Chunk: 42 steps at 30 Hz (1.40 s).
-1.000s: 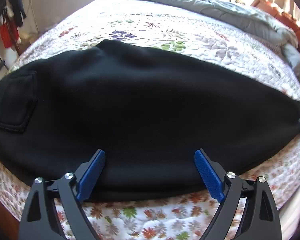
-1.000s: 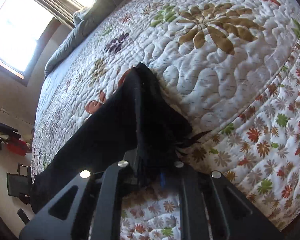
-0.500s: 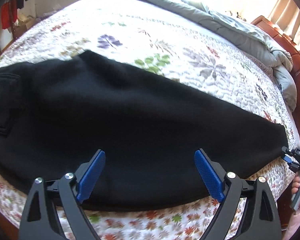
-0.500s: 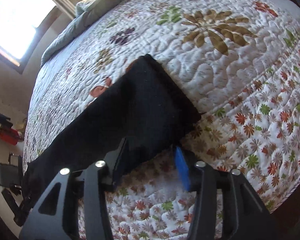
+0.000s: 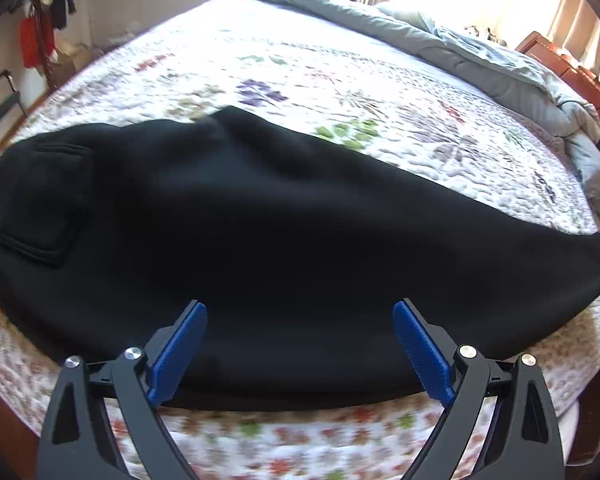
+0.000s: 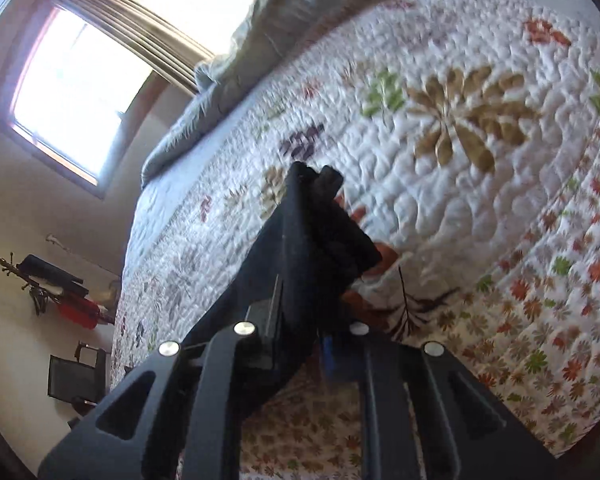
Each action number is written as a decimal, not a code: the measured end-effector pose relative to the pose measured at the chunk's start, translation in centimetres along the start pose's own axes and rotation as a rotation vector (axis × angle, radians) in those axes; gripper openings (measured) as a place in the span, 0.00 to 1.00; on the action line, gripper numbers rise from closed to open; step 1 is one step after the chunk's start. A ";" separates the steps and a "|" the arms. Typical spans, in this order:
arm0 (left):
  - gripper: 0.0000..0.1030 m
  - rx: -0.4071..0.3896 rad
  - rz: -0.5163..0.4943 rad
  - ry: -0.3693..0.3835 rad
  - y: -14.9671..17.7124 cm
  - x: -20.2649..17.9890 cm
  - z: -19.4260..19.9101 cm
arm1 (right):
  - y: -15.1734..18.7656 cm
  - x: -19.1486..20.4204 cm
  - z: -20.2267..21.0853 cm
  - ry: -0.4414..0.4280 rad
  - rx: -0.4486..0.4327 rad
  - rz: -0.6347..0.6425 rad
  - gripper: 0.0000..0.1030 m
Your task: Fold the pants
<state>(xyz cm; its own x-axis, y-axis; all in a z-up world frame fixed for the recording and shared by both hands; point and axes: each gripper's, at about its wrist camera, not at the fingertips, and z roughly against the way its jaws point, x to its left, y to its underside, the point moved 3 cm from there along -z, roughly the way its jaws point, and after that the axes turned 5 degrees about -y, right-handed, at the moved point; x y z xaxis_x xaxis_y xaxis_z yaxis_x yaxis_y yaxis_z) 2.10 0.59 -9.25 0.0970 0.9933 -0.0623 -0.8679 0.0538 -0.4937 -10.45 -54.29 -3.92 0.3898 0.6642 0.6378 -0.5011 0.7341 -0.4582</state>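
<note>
Black pants (image 5: pixel 280 240) lie lengthwise along the near edge of a bed, folded in half, with a back pocket (image 5: pixel 40 216) at the left end. My left gripper (image 5: pixel 300 344) is open, its blue pads (image 5: pixel 178 346) spread over the pants' near edge at mid-length, holding nothing. My right gripper (image 6: pixel 312 344) is shut on the leg-end of the pants (image 6: pixel 320 236), which bunches up between its jaws and is lifted off the quilt. The pads are mostly hidden by the cloth.
The bed has a white floral quilt (image 5: pixel 340 92) (image 6: pixel 480 168). A grey duvet (image 5: pixel 480 56) is bunched along the far side by the window. A wooden bed frame (image 5: pixel 572 68) stands at the right. A chair and a clothes rack (image 6: pixel 72 372) stand by the wall.
Half a second ago my right gripper was open around the pants' hem; now it is shut on it and lifting it. The left gripper stays open and has shifted slightly.
</note>
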 end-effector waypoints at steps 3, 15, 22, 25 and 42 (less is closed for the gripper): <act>0.92 0.051 0.018 -0.005 0.7 0.9 -1.7 | 0.4 -1.6 -1.7 0.101 0.050 -0.025 0.12; 0.93 0.018 0.117 0.031 -0.2 4.0 -0.1 | 1.5 7.4 -1.3 0.188 0.073 0.206 0.12; 0.93 -0.013 0.141 0.017 -0.9 5.9 1.1 | 6.4 21.4 -4.0 0.084 0.120 0.500 0.13; 0.93 -0.014 0.165 0.015 -0.6 7.0 1.2 | 9.3 26.1 -6.1 0.041 0.159 0.598 0.13; 0.93 -0.004 0.265 0.013 0.3 11.0 1.7 | 27.6 33.8 -19.3 0.004 0.499 0.889 0.13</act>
<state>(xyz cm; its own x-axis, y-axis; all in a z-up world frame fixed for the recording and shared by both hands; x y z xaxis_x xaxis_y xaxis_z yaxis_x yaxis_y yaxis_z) 2.11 11.71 -8.59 -0.1268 0.9713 -0.2014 -0.8619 -0.2084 -0.4624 3.78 -8.84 -7.00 -0.2785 0.9415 0.1897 -0.8752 -0.1675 -0.4539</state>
